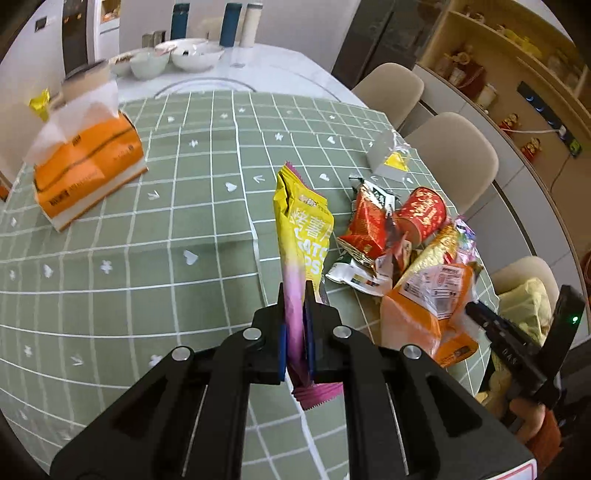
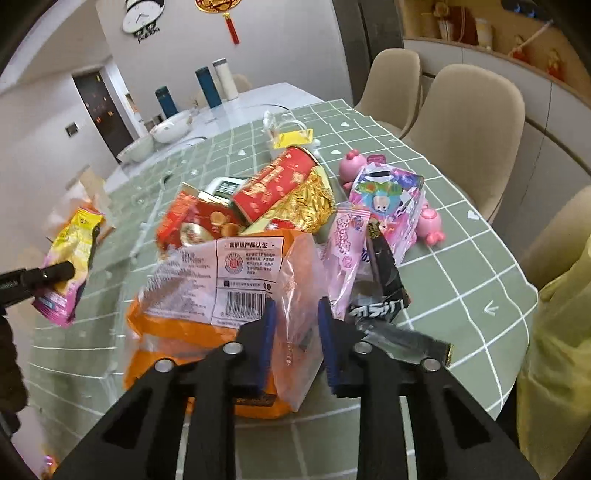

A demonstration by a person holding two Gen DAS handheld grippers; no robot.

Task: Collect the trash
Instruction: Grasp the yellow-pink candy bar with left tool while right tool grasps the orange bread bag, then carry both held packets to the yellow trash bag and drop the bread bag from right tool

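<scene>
Trash sits heaped at the right side of your green grid-patterned tablecloth [image 1: 155, 266]; the cloth covers part of a white oval table [image 1: 280, 66] ringed by beige chairs [image 2: 465, 122], with white bowls [image 1: 192, 55] and tall flasks [image 1: 232, 22] at the far end. In the heap [image 1: 402, 247] you have a red cylindrical can [image 2: 275, 184], gold foil, red packets, a black wrapper and an orange plastic bag with a white label [image 2: 221, 291] nearest you; pink toy pigs [image 2: 430, 223] lie just beyond. Your left gripper [image 1: 294, 295] has its fingers pressed tight on the purple lower end of a yellow-and-purple crisp packet [image 1: 301, 229], which stands upright just left of the heap. Your right gripper [image 2: 295, 310] holds its fingers a little apart with a clear flap of the orange bag between them; whether the pads touch it you cannot tell. An orange tissue pack [image 1: 88, 170] stands well apart at the left.
</scene>
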